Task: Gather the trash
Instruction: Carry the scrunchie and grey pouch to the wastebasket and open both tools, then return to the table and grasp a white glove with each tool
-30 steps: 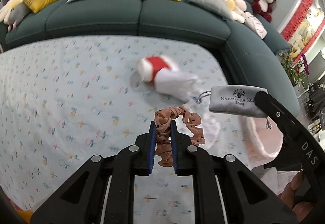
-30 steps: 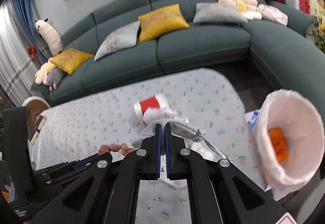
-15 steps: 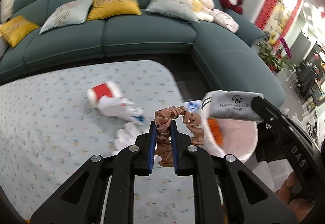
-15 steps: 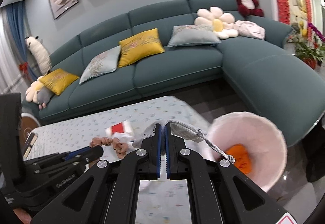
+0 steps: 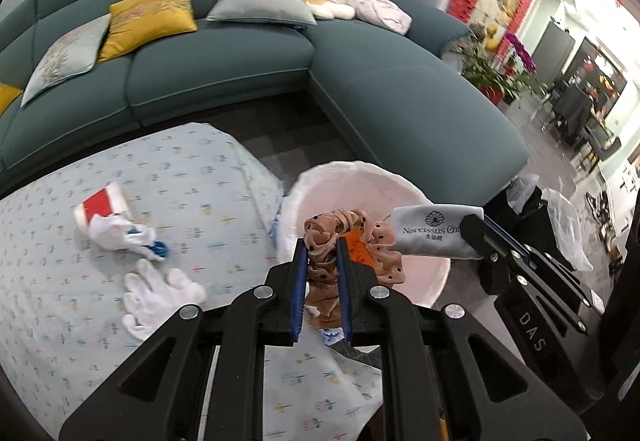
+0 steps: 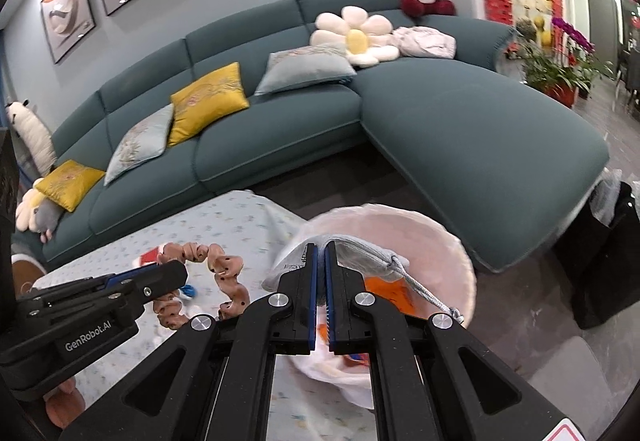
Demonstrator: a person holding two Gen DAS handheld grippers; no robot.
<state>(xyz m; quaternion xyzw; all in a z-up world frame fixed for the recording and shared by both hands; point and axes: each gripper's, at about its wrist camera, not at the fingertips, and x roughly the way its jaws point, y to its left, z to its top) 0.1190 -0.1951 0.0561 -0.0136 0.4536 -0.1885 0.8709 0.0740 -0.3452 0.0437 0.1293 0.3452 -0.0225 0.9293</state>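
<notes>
My left gripper (image 5: 322, 245) is shut on a brown dotted scrunchie (image 5: 370, 241), which hangs over the near rim of a white-lined trash bin (image 5: 416, 281). The same scrunchie (image 6: 224, 269) shows at the left of the right wrist view, held by the left gripper (image 6: 176, 271). My right gripper (image 6: 320, 251) is shut on a grey drawstring pouch (image 6: 360, 253), held above the bin (image 6: 460, 253). In the left wrist view the pouch (image 5: 430, 233) sits at the tip of the right gripper (image 5: 472, 225). An orange wrapper (image 6: 390, 291) lies inside the bin.
On the patterned table cloth (image 5: 60, 261) lie a white glove (image 5: 156, 291), a red-and-white packet (image 5: 102, 207) and a crumpled white-and-blue wrapper (image 5: 124, 237). A teal corner sofa (image 5: 380, 89) with cushions wraps behind the table. A black bag (image 6: 608, 261) stands at the right.
Both grippers have swung rightward off the table with their loads. The bin, earlier off to the right, now lies directly beneath the scrunchie and the pouch. The table items have slid left in view.
</notes>
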